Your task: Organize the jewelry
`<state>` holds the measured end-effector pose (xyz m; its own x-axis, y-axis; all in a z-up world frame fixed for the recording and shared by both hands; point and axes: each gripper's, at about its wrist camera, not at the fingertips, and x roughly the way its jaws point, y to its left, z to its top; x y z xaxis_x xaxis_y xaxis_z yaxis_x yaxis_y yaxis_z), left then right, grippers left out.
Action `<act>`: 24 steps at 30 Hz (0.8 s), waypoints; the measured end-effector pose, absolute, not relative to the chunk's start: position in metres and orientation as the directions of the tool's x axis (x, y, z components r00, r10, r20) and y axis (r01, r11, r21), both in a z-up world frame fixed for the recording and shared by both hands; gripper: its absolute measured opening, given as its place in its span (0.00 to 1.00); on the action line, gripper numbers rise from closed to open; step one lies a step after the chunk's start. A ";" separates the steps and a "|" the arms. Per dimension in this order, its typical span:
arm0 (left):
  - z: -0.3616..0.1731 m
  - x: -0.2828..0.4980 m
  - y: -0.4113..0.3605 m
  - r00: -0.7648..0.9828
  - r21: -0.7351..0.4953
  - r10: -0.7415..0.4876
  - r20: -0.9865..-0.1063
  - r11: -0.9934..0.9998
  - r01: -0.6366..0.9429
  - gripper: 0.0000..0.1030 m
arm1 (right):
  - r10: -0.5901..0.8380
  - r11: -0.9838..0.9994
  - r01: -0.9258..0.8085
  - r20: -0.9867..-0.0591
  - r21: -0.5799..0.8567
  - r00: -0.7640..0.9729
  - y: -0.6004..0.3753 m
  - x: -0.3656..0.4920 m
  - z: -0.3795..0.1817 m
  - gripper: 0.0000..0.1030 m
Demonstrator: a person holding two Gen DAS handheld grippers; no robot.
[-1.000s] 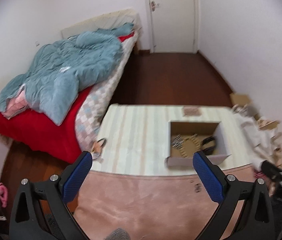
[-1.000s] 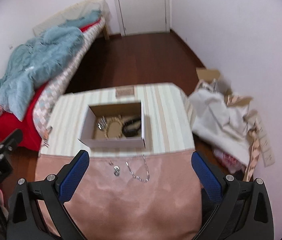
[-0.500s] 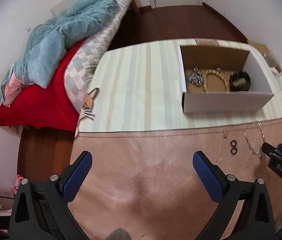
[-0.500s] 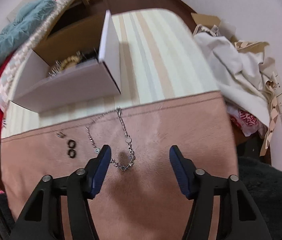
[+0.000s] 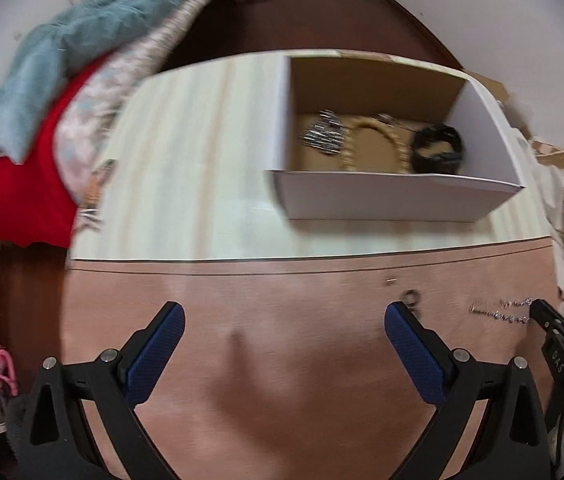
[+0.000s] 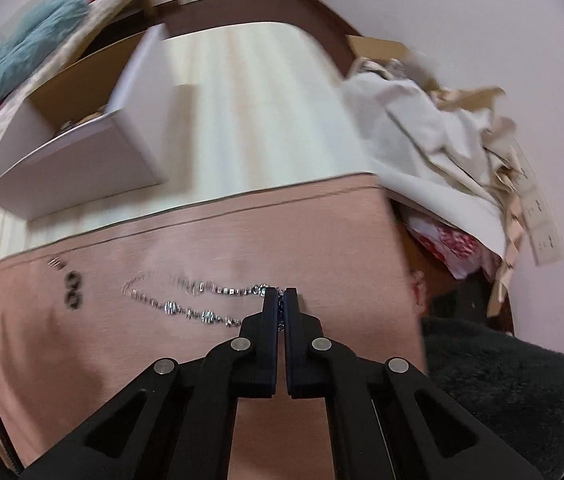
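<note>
A silver chain (image 6: 185, 300) lies on the pink mat (image 6: 201, 360); it also shows in the left wrist view (image 5: 498, 312). My right gripper (image 6: 280, 294) is shut on the chain's near end, low on the mat. A black double ring (image 6: 73, 290) and a small clasp (image 6: 56, 263) lie left of the chain. My left gripper (image 5: 282, 332) is open and empty above the mat. A white cardboard box (image 5: 394, 196) on the striped cloth holds a silver piece (image 5: 324, 136), a bead bracelet (image 5: 378, 144) and a black band (image 5: 438, 148).
A bed with a teal blanket (image 5: 93, 36) and red sheet stands at the left. A heap of white cloth and cardboard (image 6: 442, 128) sits right of the table. A dark fuzzy seat (image 6: 502, 384) is at the near right.
My right gripper has dropped to the mat and shut on the chain's end; it was open half a second ago. Both grippers have moved down and closer to the table.
</note>
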<state>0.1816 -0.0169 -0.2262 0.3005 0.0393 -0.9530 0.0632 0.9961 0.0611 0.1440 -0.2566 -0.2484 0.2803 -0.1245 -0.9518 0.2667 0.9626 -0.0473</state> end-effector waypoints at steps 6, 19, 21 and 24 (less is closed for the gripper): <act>-0.247 0.195 -0.048 0.259 0.013 -0.020 -0.966 0.992 0.125 0.82 | -0.138 0.954 0.295 -0.950 -0.051 0.280 -0.266 0.143 -0.252 0.02; -0.268 0.203 -0.062 0.228 -0.005 -0.042 -0.973 0.987 0.163 0.16 | -0.140 0.956 0.289 -0.949 -0.055 0.282 -0.271 0.147 -0.257 0.02; -0.269 0.203 -0.063 0.233 -0.005 -0.044 -0.972 0.986 0.167 0.10 | -0.142 0.956 0.286 -0.949 -0.058 0.282 -0.271 0.147 -0.257 0.02; -0.269 0.202 -0.066 0.239 -0.005 -0.046 -0.970 0.985 0.170 0.06 | -0.141 0.957 0.286 -0.949 -0.057 0.282 -0.273 0.148 -0.259 0.02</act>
<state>0.2024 -0.0660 -0.2689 0.2388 -0.0463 -0.9700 0.1704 0.9854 -0.0051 0.1484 -0.2731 -0.2587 0.2819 -0.1409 -0.9490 0.2860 0.9565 -0.0571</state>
